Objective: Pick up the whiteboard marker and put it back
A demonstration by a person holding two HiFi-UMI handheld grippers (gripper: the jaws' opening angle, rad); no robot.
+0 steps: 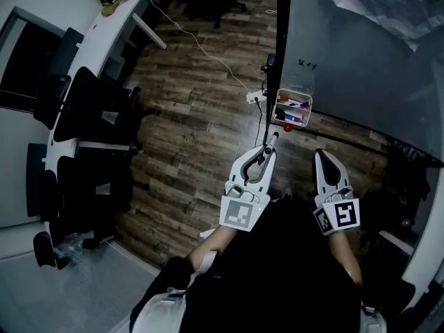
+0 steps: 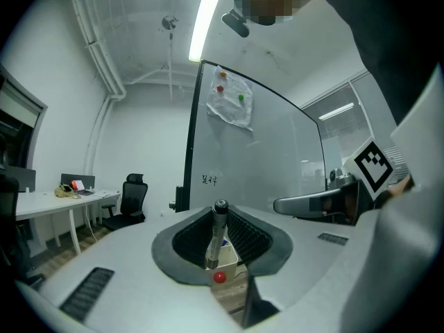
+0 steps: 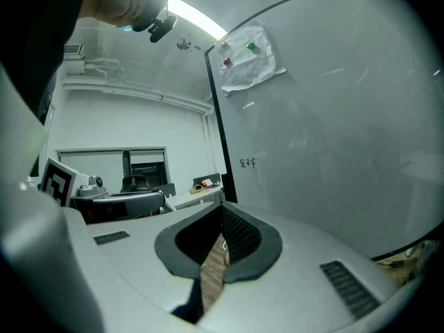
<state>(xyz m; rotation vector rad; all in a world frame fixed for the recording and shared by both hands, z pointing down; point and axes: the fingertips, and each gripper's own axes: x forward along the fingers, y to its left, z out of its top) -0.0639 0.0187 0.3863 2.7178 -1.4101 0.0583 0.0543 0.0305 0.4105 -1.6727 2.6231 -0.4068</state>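
My left gripper point(image 1: 268, 146) is shut on a dark whiteboard marker point(image 1: 271, 143). In the left gripper view the marker point(image 2: 217, 233) stands upright between the ribbed pads, its cap end up. Just beyond its tip a white holder box point(image 1: 294, 107) with several markers hangs on the whiteboard point(image 1: 361, 54). A small red magnet point(image 1: 288, 127) sits under the box. The box point(image 2: 227, 258) and the red magnet point(image 2: 219, 277) show through the jaw gap. My right gripper point(image 1: 326, 158) hovers to the right with nothing in it; its jaws point(image 3: 222, 212) meet at the tips, and only wooden floor shows behind them.
Black office chairs point(image 1: 83, 109) and a curved white desk point(image 1: 69, 19) stand at the left. A white cable and power strip point(image 1: 254, 96) lie on the wooden floor by the whiteboard's dark post point(image 1: 283, 33). A sheet of paper point(image 2: 229, 101) is pinned on the board.
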